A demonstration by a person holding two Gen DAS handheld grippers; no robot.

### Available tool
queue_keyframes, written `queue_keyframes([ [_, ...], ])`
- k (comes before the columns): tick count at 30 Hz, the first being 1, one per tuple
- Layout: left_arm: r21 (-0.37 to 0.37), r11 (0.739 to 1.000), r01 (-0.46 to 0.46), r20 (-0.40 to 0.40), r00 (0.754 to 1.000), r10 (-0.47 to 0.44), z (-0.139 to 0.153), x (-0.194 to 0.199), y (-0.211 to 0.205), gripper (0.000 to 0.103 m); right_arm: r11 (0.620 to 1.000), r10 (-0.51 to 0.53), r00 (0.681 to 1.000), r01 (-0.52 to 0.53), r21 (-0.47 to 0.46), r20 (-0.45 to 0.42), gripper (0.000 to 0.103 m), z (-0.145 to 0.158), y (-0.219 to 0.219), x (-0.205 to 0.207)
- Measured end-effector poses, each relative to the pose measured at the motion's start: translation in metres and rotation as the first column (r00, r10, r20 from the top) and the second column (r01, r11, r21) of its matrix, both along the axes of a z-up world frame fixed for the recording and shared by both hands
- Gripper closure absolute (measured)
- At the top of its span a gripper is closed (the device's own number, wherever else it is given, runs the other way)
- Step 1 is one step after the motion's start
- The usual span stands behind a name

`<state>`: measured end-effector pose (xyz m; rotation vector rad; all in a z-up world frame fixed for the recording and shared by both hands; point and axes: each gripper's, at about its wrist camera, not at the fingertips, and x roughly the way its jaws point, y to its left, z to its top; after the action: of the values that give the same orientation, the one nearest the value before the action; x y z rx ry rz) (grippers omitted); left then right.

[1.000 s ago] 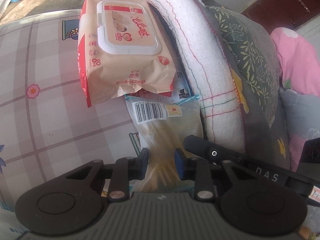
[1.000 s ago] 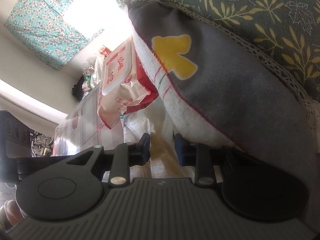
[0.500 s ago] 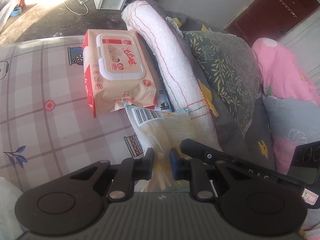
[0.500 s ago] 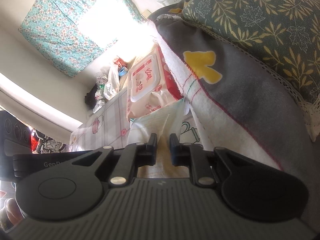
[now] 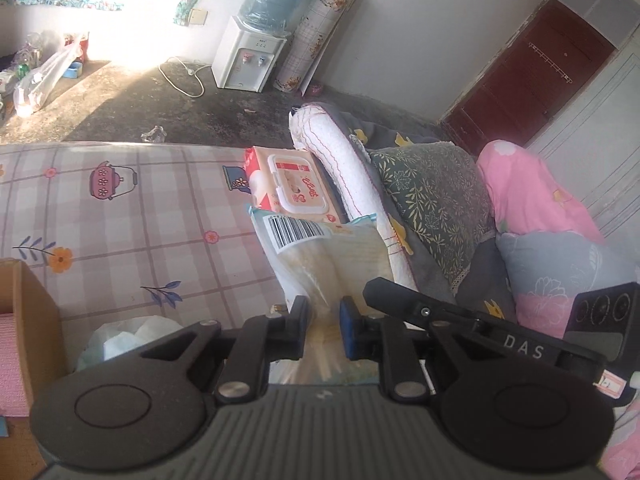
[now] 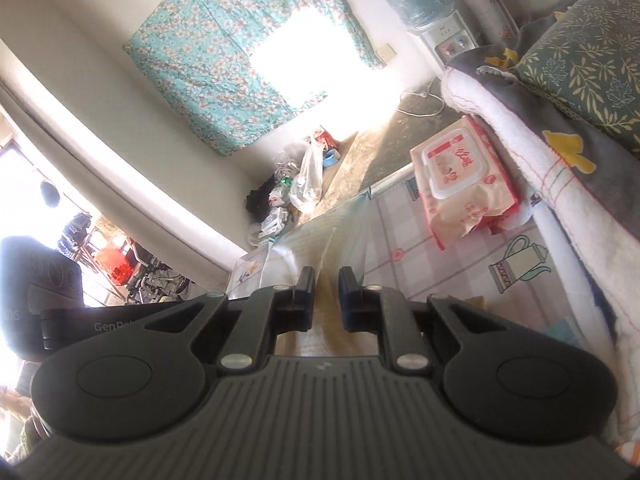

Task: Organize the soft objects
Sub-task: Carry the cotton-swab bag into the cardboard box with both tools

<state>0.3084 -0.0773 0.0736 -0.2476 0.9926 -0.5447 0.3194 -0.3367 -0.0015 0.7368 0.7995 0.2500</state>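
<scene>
Both tongs pinch the same item: a flat, clear plastic pouch with a barcode label and pale yellow contents [image 5: 328,256]. The left gripper [image 5: 323,326] has its pads pressed on the pouch's near edge. The right gripper [image 6: 326,294] is nipped tight on another edge, and the film stretches away ahead of its tips.

The pouch appears lifted off the pink-checked printed cloth [image 5: 120,216], hanging between the two tongs. Just beyond the left tips lies a peach soft pack of wet wipes with a white flip lid [image 5: 294,188]. To the right of it is a rolled white quilt with red stitching [image 5: 344,172], then a grey-green leaf-print cushion [image 5: 436,192].

Judged step: carrying the pouch, mid-transfer. A brown cardboard box [image 5: 28,320] sits left of the left tongs, a possible destination, unconfirmed. The next move calls for both hands travelling together, keeping the film from slipping.
</scene>
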Motion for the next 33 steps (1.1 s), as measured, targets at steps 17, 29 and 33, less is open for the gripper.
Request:
queue_keyframes([
  [17,0.133,0.906,-0.403,-0.007,0.913,0.407,0.003,-0.071,0.271,0.085,0.912,0.4,0.915,-0.393,0.117,-0.046,0.091,0.02,0.317,-0.002],
  [29,0.3,0.813,-0.5,0.035,0.857,0.514,-0.056,-0.016,0.336,0.085,0.908,0.417,0.883,-0.39,0.155,-0.218,0.091,-0.053,0.426,0.051],
  [33,0.318,0.794,-0.518,0.005,0.838,0.545,-0.074,0.001,0.344,0.085,0.922,0.385,0.891,-0.359,0.146,-0.242,0.089,-0.078,0.438,0.064],
])
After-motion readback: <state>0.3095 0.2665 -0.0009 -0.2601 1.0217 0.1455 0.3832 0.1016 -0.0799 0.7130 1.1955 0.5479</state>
